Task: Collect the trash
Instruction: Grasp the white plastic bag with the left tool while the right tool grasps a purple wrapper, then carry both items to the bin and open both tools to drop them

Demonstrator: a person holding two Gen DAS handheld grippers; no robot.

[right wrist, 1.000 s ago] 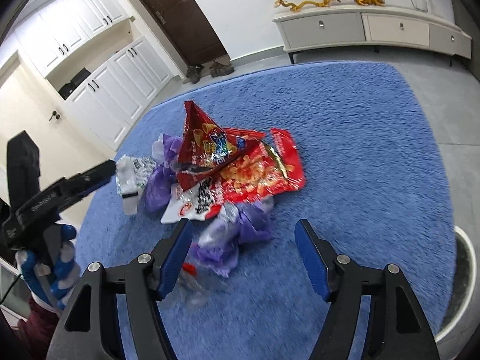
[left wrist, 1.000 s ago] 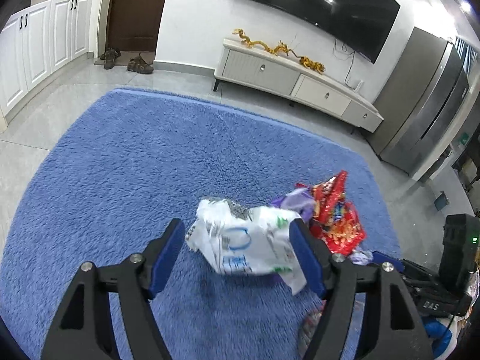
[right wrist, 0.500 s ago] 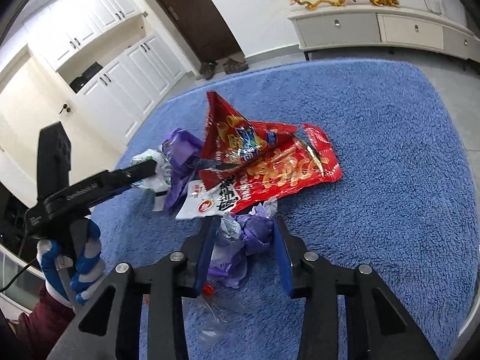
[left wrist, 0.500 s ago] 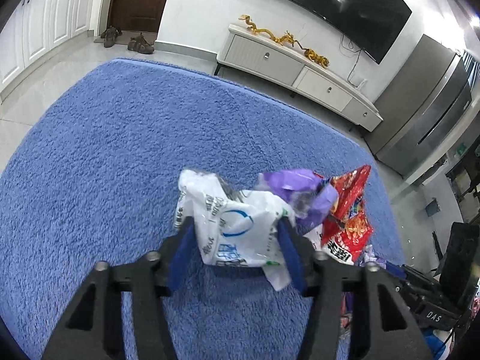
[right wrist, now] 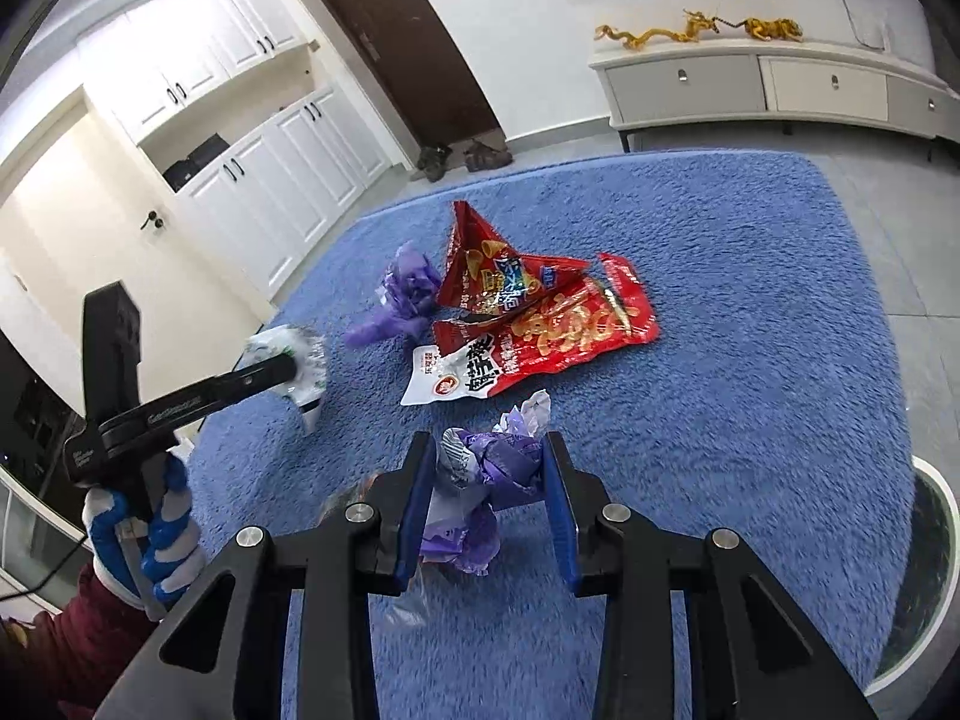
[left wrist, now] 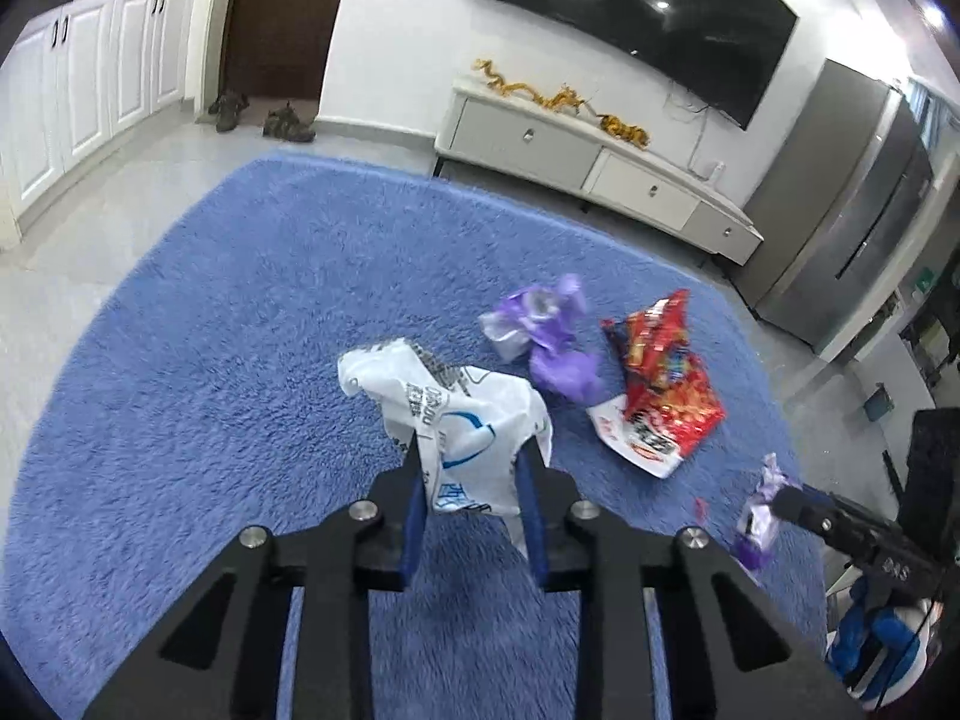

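- The left tool (left wrist: 474, 480) was seen with its jaws closing on a crumpled white plastic bag (left wrist: 456, 414), the blue pads pressed against both sides of it.
- The white plastic bag was held raised above the blue rug (left wrist: 210, 360), its printed top spilling out over the pads.
- The right tool (right wrist: 489, 495) was clamped narrowly on a crumpled purple wrapper (right wrist: 492, 468), which bulged above and below the jaws.
- A second purple wrapper (right wrist: 402, 294) was left lying on the rug, just beside the red snack bags (right wrist: 540, 312).
- The red snack bags were spread flat near the middle of the rug, one standing up as a peak, the other touching it from below.
- The left tool was gripped by a hand in a blue and white glove (right wrist: 144, 534), visible in the right wrist view.
- A white TV cabinet (left wrist: 576, 162) was seen against the far wall, well apart from the trash.
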